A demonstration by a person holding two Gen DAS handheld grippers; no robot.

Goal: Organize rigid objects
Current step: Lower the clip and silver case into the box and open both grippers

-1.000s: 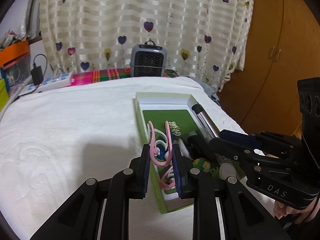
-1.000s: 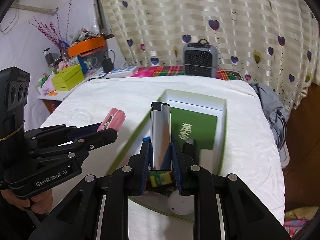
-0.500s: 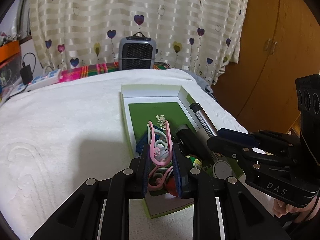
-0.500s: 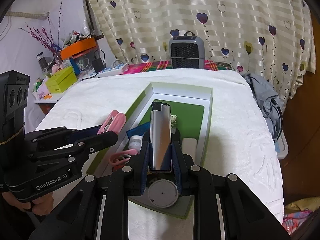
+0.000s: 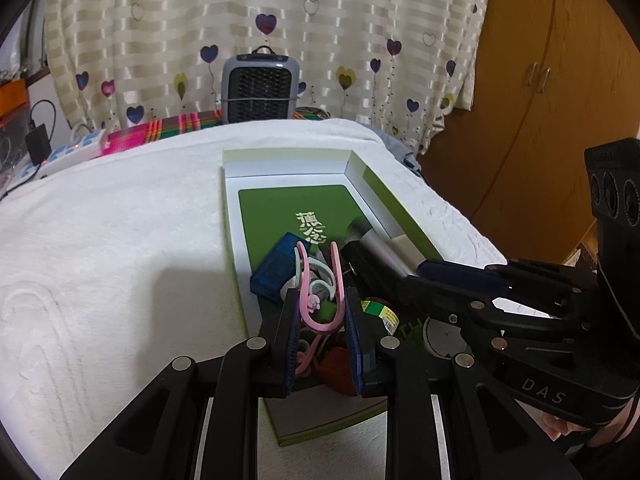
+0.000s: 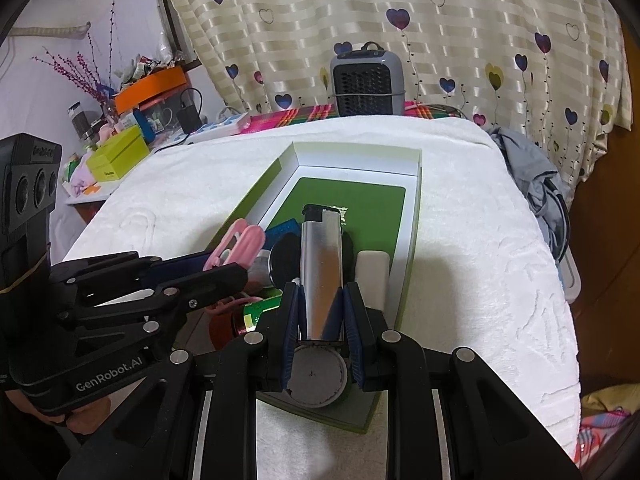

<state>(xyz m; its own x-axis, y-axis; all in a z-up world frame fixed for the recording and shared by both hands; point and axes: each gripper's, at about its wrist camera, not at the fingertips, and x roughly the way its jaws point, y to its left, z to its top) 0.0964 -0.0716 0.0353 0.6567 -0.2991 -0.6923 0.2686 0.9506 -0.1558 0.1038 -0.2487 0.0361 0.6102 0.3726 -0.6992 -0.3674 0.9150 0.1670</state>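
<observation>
An open green box with a white rim lies on the white towel and holds several small items. My left gripper is shut on a pink clip and holds it over the box's near half. My right gripper is shut on a silver lighter, over the box's near end; the lighter also shows in the left wrist view. In the box lie a blue case, a white block, a round grey disc and a green-labelled roll.
A grey heater stands at the towel's far edge before the heart curtain. A power strip and cluttered shelf are at the left. A wooden wardrobe stands right. Grey cloth hangs off the right side.
Both grippers have moved forward over the box with their loads. The pink clip and the lighter now sit farther in over the box's contents.
</observation>
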